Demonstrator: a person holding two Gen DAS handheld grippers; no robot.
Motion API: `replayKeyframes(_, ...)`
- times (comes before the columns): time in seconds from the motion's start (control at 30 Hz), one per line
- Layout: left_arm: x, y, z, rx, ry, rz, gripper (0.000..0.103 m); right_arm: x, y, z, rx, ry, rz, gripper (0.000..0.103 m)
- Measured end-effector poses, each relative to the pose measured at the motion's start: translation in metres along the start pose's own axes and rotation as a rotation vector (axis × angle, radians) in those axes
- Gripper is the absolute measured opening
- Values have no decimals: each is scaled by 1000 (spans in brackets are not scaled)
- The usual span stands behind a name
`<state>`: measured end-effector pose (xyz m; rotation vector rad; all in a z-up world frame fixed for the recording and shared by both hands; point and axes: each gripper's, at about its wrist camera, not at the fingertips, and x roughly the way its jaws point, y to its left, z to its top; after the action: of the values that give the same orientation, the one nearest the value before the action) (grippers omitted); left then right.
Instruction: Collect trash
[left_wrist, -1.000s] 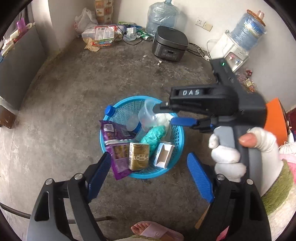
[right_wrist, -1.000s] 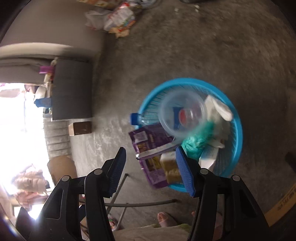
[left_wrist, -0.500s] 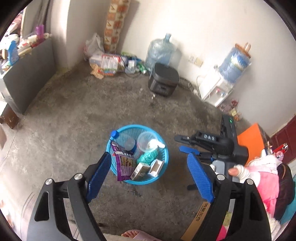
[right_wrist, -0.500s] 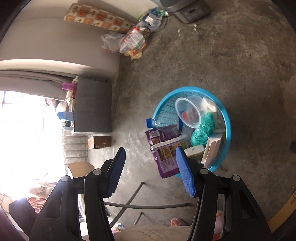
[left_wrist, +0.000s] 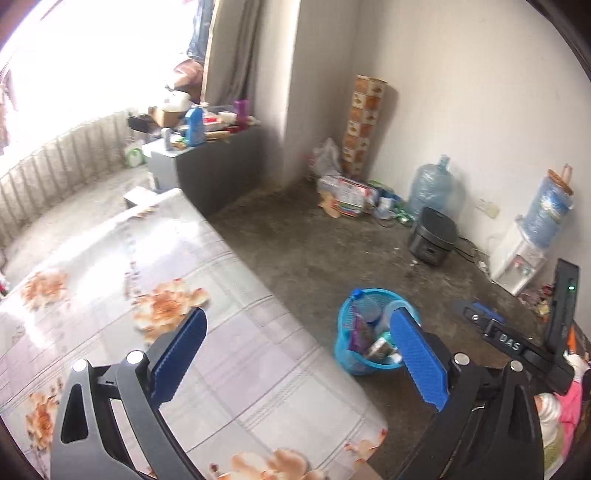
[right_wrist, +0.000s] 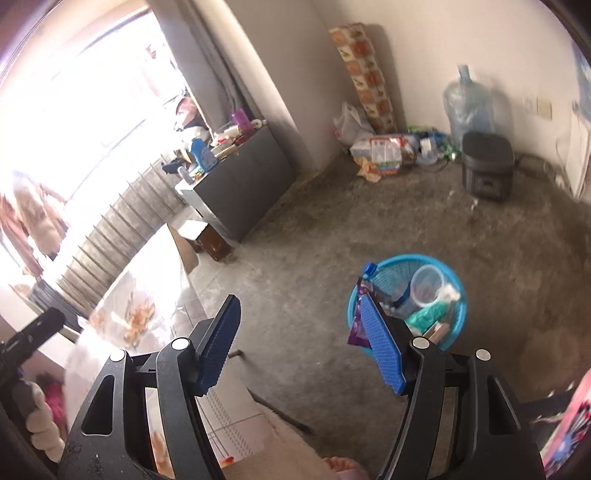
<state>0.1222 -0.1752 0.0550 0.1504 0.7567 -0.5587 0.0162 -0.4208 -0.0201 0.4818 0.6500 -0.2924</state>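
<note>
Both claws stand empty w/ jaws spread: left claw (left_wrist: 295, 363) hangs over the corner of the tabletop (left_wrist: 229, 350), right claw (right_wrist: 301, 343) hangs over bare floor; jaws on each have just been opening, nothing between the pads in either view.

Step in hand, as I read it: the drop-off looks done; trash sits in the blue basket (left_wrist: 345, 360) on the floor, at approx 3 o'clock of the left claw and approx 2 o'clock of the right; inside it a purple wrapper (right_wrist: 357, 328) hangs over the near rim, plus a clear cup (right_wrist: 426, 286), a blue-capped bottle (right_wrist: 370, 269), a green crumpled bag (right_wrist: 424, 317) and a small box or two, partly hidden by the pad.

Next move prob. calls for a scan of the tabletop for leftover trash; what shows of its floral cloth carries no loose item, but the far end is washed out by window glare, so can't be sure; if nothing turns up, the task is close to finished.

Room: rough grey concrete floor (right_wrist: 332, 236); a dark cabinet (right_wrist: 240, 184) w/ bottles and clutter on top at 11 o'clock; a heap of bags and packets (right_wrist: 380, 151) by the far wall at 12; a big water jug (right_wrist: 467, 107) and a black cooker (right_wrist: 487, 168) at 1 o'clock; a water dispenser (left_wrist: 517, 266) at 2 o'clock in the left view.
</note>
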Motion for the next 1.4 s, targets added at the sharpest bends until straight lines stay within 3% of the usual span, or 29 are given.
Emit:
replayKeyframes(0.2,-45,43,-32,-85,-61,253,97,-34,47,-16,-183,-109,0,81)
replayKeyframes(0.3,-60,50,-52,-58,-106,463,97,-52,72,-25,-304,-200,-67,90)
replayKeyframes(0.37,-62,55,-65,-65,-63,543,97,-60,78,-30,-354,-238,-82,94)
replayKeyframes(0.5,-59,73,-92,-180,64,439,97,-67,81,-42,-373,-261,-67,95)
replayKeyframes(0.63,-68,82,-122,-284,64,414,97,-60,87,-57,-421,-209,-69,95)
replayKeyframes(0.77,-75,84,-145,-347,76,382,97,-43,97,-79,-496,-86,-96,95)
replayKeyframes(0.93,-69,79,-158,-312,132,417,97,-26,97,-110,-534,61,-99,95)
replayKeyframes(1.07,-60,82,-163,-311,194,422,97,-19,87,-115,-529,130,-141,95)
replayKeyframes(1.4,-52,80,-161,-277,213,460,97,-19,85,-109,-536,129,-194,95)
